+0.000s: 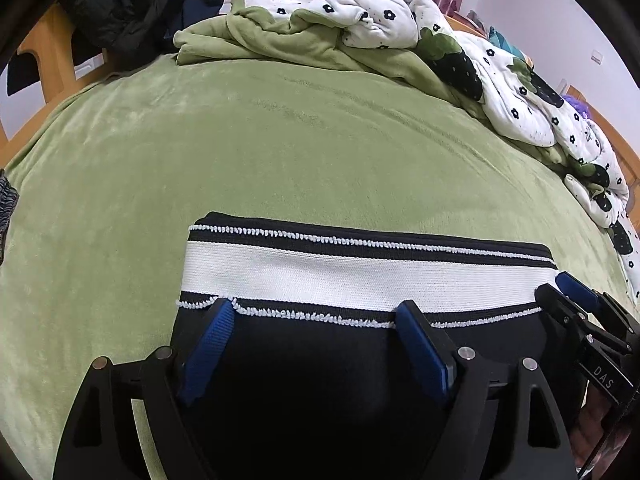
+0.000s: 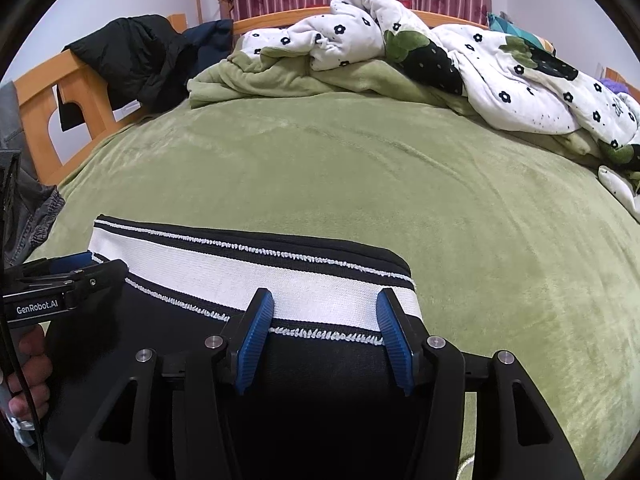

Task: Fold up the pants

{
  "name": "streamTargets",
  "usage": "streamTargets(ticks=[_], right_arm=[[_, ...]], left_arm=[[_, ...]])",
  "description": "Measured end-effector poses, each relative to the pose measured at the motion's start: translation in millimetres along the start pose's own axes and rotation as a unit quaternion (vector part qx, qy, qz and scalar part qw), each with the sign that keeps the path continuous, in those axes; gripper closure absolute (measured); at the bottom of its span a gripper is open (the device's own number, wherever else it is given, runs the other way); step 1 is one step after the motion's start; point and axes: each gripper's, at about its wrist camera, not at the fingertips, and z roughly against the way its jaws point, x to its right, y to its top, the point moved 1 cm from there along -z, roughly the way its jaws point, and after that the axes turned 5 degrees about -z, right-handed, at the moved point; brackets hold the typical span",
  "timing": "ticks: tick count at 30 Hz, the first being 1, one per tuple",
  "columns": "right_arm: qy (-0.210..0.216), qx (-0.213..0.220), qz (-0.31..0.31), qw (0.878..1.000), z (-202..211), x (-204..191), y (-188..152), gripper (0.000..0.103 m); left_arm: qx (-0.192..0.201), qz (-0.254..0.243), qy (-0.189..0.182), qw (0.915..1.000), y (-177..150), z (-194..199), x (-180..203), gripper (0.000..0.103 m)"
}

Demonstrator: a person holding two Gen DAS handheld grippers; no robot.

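Black pants (image 1: 320, 380) lie flat at near edge of green bed cover (image 1: 280, 152), white-striped waistband (image 1: 340, 272) away from the cameras. Left gripper (image 1: 316, 312) and right gripper (image 2: 326, 312) both spread over the fabric, pinching nothing — pads (image 2: 256, 332) at the band's lower edge. Next: pinch both corners evenly, lift together so the fold stays square.

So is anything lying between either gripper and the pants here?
Nothing visible. The left gripper and the right gripper are both right over the pants, open, fingers at the white waistband. The crumpled quilt lies far back on the green blanket.
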Motion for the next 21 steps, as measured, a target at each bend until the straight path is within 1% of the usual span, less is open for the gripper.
streamTargets(ticks=[5,11,15,16,18,19,21], right_arm=[[0.001,0.0,-0.001,1.0,0.3,-1.8,-1.0,0.048],[0.003,-0.001,0.0,1.0,0.0,-4.5,-1.5,0.046],[0.001,-0.015,-0.005,1.0,0.9,-3.8,2.7,0.046],[0.003,-0.02,-0.011,1.0,2.5,-2.6,3.5,0.046],[0.023,-0.027,-0.028,0.999,10.4,2.2,4.5,0.046],[0.035,-0.028,-0.035,0.998,15.9,4.5,4.8,0.047],[0.04,-0.027,-0.034,0.998,23.9,8.3,4.1,0.047]], left_arm=[[0.001,-0.006,0.006,1.0,-1.1,-0.3,2.1,0.018],[-0.005,-0.008,0.009,0.9999,-0.3,-0.8,3.5,0.017],[-0.01,-0.019,0.014,0.9997,-2.0,4.4,10.3,0.017],[-0.007,-0.024,0.017,0.9995,-2.9,6.4,12.7,0.017],[-0.002,-0.036,0.022,0.9991,-4.4,11.9,16.9,0.017],[0.0,-0.037,0.019,0.9991,-4.8,14.7,17.4,0.017],[0.007,-0.033,-0.001,0.9994,-5.7,24.6,18.6,0.017]])
